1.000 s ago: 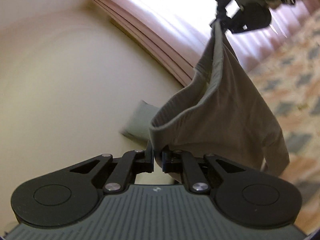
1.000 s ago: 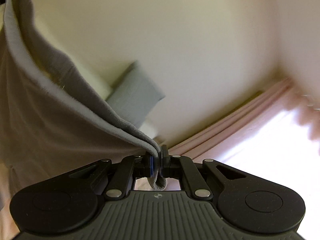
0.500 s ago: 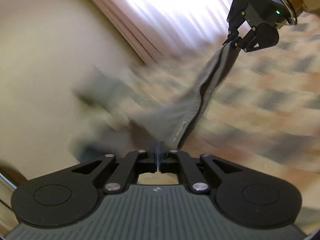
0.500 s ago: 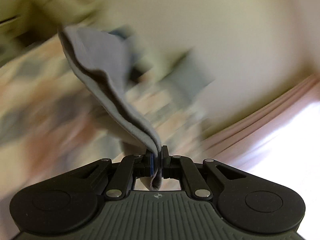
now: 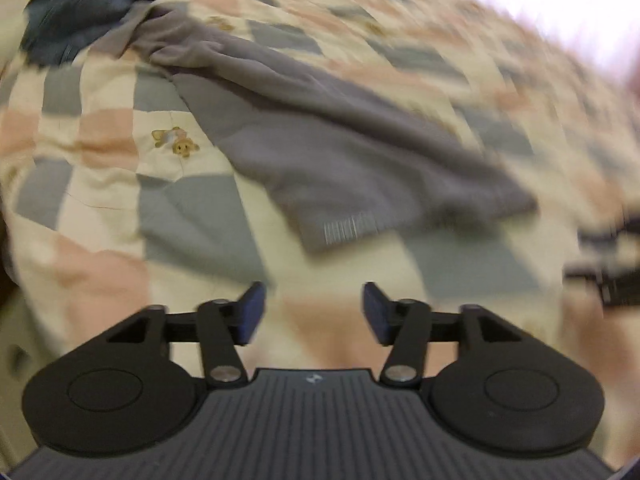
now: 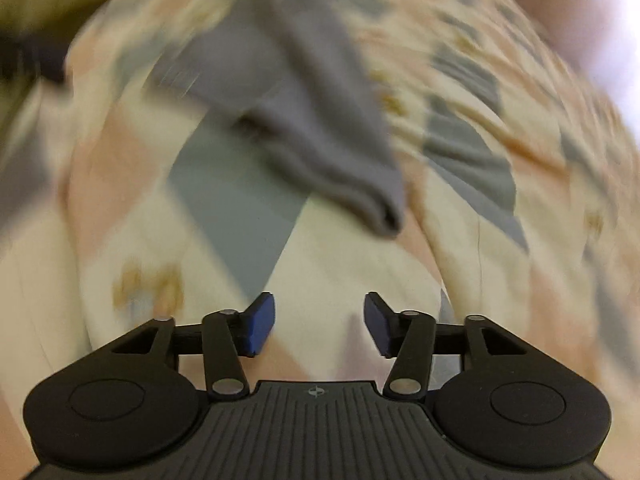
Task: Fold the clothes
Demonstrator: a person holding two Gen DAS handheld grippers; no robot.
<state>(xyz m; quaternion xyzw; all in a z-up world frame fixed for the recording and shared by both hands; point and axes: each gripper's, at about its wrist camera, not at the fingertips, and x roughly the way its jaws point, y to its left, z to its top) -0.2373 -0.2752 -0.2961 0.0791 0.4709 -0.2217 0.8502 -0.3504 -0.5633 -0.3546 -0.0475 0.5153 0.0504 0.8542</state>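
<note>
A second ago the grey garment (image 5: 352,148) hung stretched in the air, pinched by both grippers; now it lies released on the patchwork quilt (image 5: 100,168), its ribbed hem nearest the cameras. The left gripper (image 5: 313,312) and the right gripper (image 6: 319,322) point down at the bed with jaws opening, nothing between them. A dark blue cloth (image 5: 68,20) sits toward the quilt's far left corner.

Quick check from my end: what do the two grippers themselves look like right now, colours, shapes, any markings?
Left gripper and right gripper look identical: matte black bodies with ribbed grey tops, a small logo at the front centre, round black discs on each side, black linkage arms with silver pivot pins, and dark blue pads on the fingertips. No cables or sleeves show.
</note>
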